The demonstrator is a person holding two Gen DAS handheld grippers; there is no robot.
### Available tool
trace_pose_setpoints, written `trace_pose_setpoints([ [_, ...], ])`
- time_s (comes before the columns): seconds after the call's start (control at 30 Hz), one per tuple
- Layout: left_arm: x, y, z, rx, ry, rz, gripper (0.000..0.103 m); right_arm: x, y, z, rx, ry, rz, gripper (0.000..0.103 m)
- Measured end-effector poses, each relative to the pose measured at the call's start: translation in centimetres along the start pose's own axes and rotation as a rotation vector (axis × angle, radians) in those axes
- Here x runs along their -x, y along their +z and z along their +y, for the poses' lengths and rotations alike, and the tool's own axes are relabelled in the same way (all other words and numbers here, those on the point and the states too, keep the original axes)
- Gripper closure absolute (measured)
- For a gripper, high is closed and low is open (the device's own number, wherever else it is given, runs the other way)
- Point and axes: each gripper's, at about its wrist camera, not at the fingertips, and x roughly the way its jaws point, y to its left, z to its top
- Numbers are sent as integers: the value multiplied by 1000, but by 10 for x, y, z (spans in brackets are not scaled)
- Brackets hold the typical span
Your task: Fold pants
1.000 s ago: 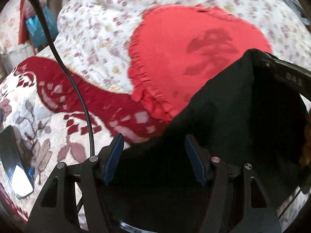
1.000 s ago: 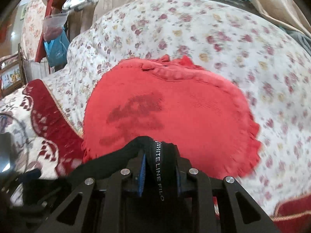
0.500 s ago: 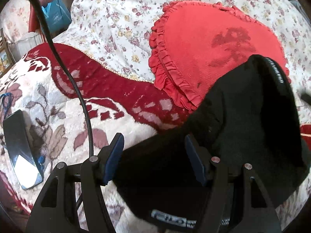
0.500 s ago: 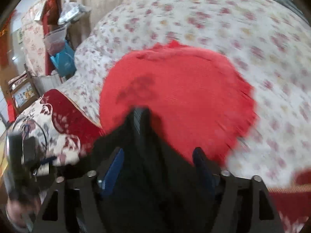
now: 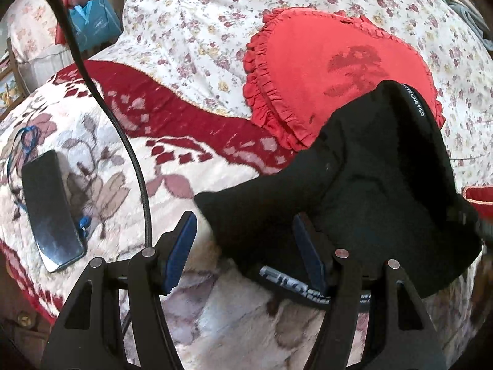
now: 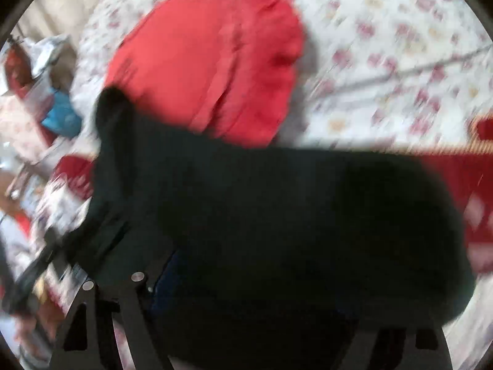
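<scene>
Left hand-held gripper (image 5: 245, 248): fingers spread wide, nothing pinched. The black pants (image 5: 369, 191) lie bunched in front of it; the cloth drapes over and around the right-hand blue pad (image 5: 306, 256), the left-hand pad stands clear of it. Waistband with white lettering (image 5: 295, 285) shows at the near edge.

Pants rest on the patterned bed blanket (image 5: 172, 166), their far end lapping onto the red heart-shaped cushion (image 5: 323, 61). Cushion sits on the floral bedspread (image 5: 191, 24).

Dark phone (image 5: 49, 209) lies flat on the blanket well to the left; black cable (image 5: 135, 166) runs across between phone and pants.

Right hand-held gripper (image 6: 255, 293): view heavily blurred, black pants (image 6: 277, 215) cover the fingers; cannot tell whether spread or closed.
</scene>
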Motion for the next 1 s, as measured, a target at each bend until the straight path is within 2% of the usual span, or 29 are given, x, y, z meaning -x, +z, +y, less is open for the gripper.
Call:
trace_pose_setpoints([
  [0.2,1,-9,14,56,-86,36,38,-9,82,-12,65,-235,-154,23],
  [0.3,-1,-12,15,48,-92,47,38,14,107,-22,20,-249,-235,23],
  [0.4,-11,-13,15,60,-101,82,38,44,106,-35,23,-332,-275,23],
  [0.5,-20,-9,21,111,-129,98,38,67,92,-60,16,-370,-233,23],
  [0.63,-34,-2,20,134,-153,124,34,92,33,-96,-48,-289,-142,23],
  [0.77,-41,5,14,127,-143,110,28,93,-34,-108,-132,-181,-66,23],
  [0.8,-42,7,13,125,-141,111,28,88,-49,-110,-172,-127,-50,23],
  [0.93,-46,13,12,135,-173,119,28,73,-72,-111,-280,1,-70,23],
  [0.97,-47,15,12,145,-191,118,28,70,-74,-108,-293,35,-81,25],
  [1.0,-47,16,12,155,-211,115,28,63,-73,-103,-287,63,-82,48],
])
